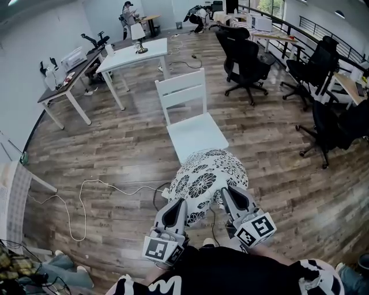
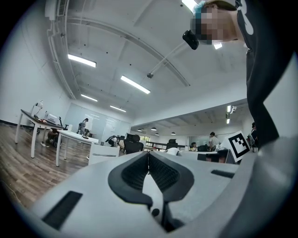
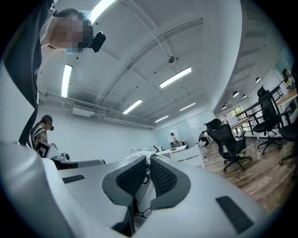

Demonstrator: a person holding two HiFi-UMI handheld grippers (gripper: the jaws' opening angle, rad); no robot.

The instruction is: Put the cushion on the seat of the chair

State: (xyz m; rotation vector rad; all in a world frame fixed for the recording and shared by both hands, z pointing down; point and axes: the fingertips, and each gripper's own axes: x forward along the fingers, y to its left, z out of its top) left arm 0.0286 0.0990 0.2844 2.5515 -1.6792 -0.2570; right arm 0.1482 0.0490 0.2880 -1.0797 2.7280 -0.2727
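I hold a white cushion with a black flower print in the air, just in front of a white wooden chair. The chair's seat is bare and faces me. My left gripper is shut on the cushion's near left edge. At the near right edge my right gripper is shut on the cushion too. In the left gripper view the jaws meet at their tips, and the chair stands beyond them. In the right gripper view white fabric lies pinched between the jaws.
A white cable loops over the wooden floor at the left. White tables stand behind the chair. Black office chairs stand at the back right and along the right side. A person stands far back.
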